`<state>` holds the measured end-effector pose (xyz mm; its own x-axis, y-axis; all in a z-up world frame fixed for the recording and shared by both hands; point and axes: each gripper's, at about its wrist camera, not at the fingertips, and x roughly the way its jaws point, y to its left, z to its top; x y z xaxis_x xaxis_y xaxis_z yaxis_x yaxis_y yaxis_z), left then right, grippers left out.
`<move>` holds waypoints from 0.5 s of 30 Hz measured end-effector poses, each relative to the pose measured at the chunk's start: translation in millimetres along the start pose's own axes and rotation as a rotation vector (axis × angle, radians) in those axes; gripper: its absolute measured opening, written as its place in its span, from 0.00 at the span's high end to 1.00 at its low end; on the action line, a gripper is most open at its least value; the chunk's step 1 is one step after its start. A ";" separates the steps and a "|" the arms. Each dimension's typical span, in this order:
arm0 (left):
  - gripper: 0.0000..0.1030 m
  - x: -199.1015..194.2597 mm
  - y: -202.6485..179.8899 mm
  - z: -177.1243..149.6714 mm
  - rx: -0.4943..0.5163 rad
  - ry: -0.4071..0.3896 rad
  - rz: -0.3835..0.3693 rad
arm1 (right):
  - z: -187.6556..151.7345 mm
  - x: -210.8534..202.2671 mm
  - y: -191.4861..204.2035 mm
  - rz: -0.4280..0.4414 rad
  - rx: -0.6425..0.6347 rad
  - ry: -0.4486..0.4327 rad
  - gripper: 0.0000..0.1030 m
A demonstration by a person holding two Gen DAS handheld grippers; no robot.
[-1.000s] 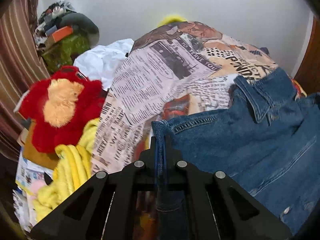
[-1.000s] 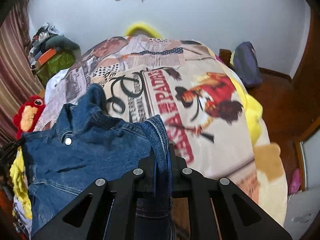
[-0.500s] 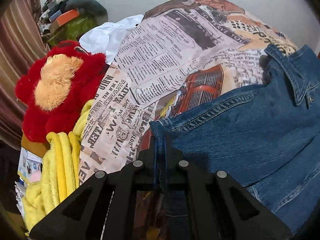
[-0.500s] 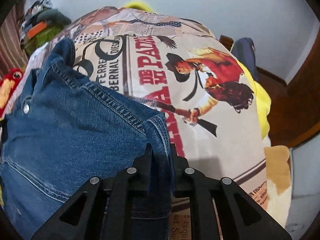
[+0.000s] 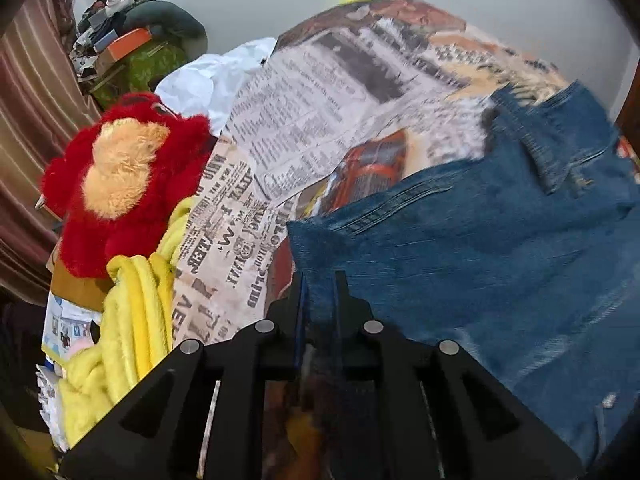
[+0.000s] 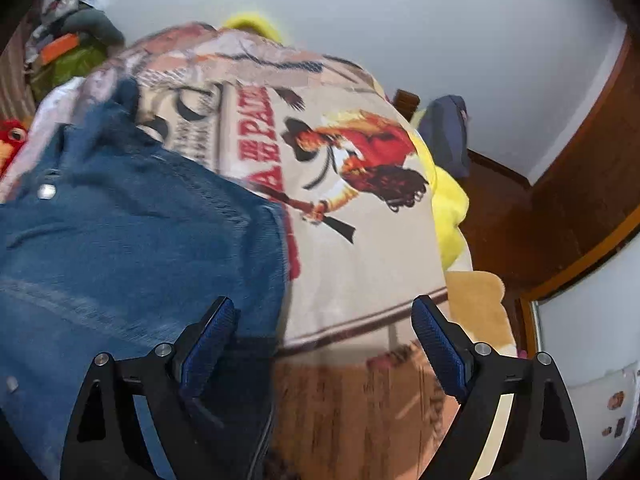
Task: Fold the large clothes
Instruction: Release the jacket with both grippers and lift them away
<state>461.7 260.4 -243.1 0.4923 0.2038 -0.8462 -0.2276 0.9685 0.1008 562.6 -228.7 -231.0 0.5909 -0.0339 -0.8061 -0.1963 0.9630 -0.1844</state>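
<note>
Denim jacket (image 5: pixel 480 248) spread on the printed bedspread (image 5: pixel 312 128), lower hem hanging over its near edge: left gripper (image 5: pixel 319 284) clenched on the left hem corner, right gripper (image 6: pixel 322 320) released beside the right corner; laying-out step, likely sleeve fold next.

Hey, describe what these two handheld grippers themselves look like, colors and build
Both are matte black plastic with angular, triangular cut-outs in the frame and round silver screw heads along the top. The right gripper has dark blue textured pads lining its fingers. The left gripper shows thin blue edges inside. No cables, markings, sleeves or hands show.
</note>
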 end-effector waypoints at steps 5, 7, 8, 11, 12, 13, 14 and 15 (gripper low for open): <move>0.79 -60.9 -13.3 -1.1 0.002 -0.091 -0.058 | -0.2 -65.4 1.7 0.111 0.039 -0.073 0.14; 0.78 -84.8 -20.7 -3.3 0.021 -0.129 -0.067 | -0.8 -92.9 4.1 0.159 0.052 -0.108 0.14; 0.78 -99.8 -24.1 -5.0 0.031 -0.149 -0.073 | -1.8 -104.0 5.3 0.175 0.055 -0.120 0.14; 0.76 -137.9 -29.2 -12.0 0.042 -0.200 -0.097 | -7.3 -140.6 10.4 0.224 0.062 -0.162 0.14; 0.71 -152.7 -30.7 -15.7 0.043 -0.220 -0.106 | -10.6 -153.8 12.3 0.240 0.064 -0.172 0.14; 0.67 -164.8 -31.6 -19.8 0.045 -0.238 -0.109 | -14.9 -165.3 13.7 0.255 0.067 -0.179 0.14; 0.57 -174.7 -32.1 -23.3 0.046 -0.255 -0.109 | -19.1 -175.1 15.2 0.270 0.070 -0.180 0.13; 0.48 -188.5 -32.7 -29.8 0.048 -0.283 -0.107 | -21.5 -180.8 16.2 0.279 0.073 -0.179 0.13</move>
<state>351.3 186.1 -102.4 0.7270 0.1257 -0.6750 -0.1252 0.9909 0.0498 435.8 -212.6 -100.3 0.6517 0.2748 -0.7070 -0.3172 0.9454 0.0750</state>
